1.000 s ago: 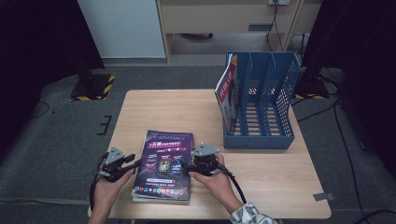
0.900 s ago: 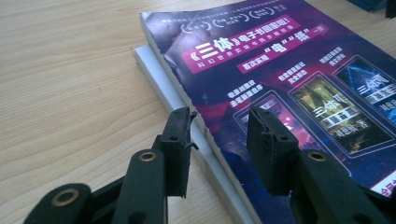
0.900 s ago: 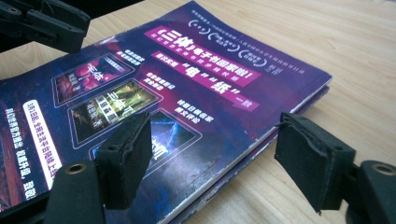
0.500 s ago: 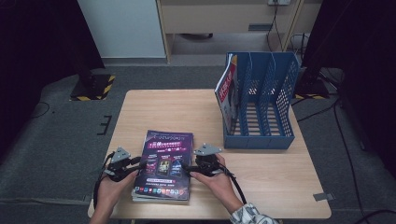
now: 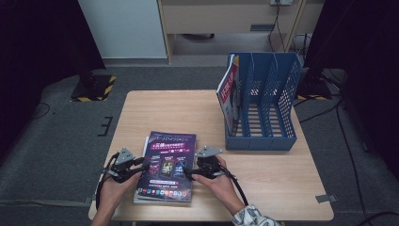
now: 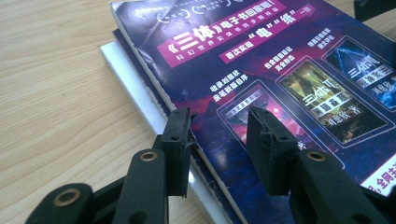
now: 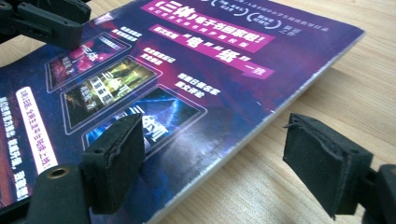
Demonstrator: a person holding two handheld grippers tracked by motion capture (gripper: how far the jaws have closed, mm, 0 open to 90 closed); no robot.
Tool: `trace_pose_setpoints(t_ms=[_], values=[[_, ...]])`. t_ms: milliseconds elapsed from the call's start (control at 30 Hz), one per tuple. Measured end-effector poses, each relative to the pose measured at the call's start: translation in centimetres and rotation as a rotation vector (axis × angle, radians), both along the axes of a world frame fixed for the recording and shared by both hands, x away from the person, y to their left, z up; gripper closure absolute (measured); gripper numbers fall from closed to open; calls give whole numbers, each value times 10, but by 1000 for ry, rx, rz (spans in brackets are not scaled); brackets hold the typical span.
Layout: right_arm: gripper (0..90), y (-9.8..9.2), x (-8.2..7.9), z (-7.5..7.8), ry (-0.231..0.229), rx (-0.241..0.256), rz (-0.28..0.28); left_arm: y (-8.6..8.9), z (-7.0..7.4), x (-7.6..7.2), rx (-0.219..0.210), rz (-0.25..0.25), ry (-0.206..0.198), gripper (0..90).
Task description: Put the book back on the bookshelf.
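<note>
Since the frame a second back, the left tongs [image 5: 139, 165] have edged inward toward the magazine [image 5: 168, 162], from just off its left edge to over that edge. The right tongs [image 5: 189, 172] sit much where they did, at the right edge. The magazine itself has not shifted on the surface [image 5: 273, 179].

In the left gripper view, the left tongs [image 6: 218, 135] stand at a narrow gap, holding nothing. One jaw hangs just outside the magazine's [image 6: 280, 60] spine edge and the other hangs over the purple cover, so the edge runs up between them. A second, white-edged book [image 6: 135, 86] lies under the magazine and juts out past it on the outer jaw's side.

In the right gripper view, the right tongs [image 7: 219, 161] are spread wide and empty. One jaw is above the cover of the magazine [image 7: 187, 60], the other is over bare wood, and the magazine's edge lies between them. The left tongs [image 7: 44, 18] show far across the cover.

Both hands come in low from the near side of the surface, the left hand [image 5: 113, 190] and right hand [image 5: 221, 183] each gripping its tool from behind, with the tongs pointing inward at each other across the magazine. The blue rack [image 5: 263, 106] stands well beyond the right tongs, a magazine upright in its nearest slot.
</note>
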State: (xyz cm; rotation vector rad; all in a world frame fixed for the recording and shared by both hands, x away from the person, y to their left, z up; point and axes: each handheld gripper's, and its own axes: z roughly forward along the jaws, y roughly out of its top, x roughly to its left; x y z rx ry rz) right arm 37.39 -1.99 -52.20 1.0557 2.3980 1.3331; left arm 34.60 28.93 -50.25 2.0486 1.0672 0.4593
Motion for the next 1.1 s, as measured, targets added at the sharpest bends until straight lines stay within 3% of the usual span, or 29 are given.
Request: trace_pose_setpoints(t_ms=[200, 533, 867, 1100], values=[[188, -2, 2, -1, 25, 4, -7, -8, -1, 1, 18, -21, -11, 586], [132, -6, 8, -7, 67, 49, 17, -9, -2, 1, -6, -31, 8, 540], [149, -8, 21, -16, 156, 145, 44, -8, -4, 0, -14, -33, -1, 540], [240, -11, 20, -9, 128, 145, 16, -7, -4, 0, -24, -29, 2, 540]])
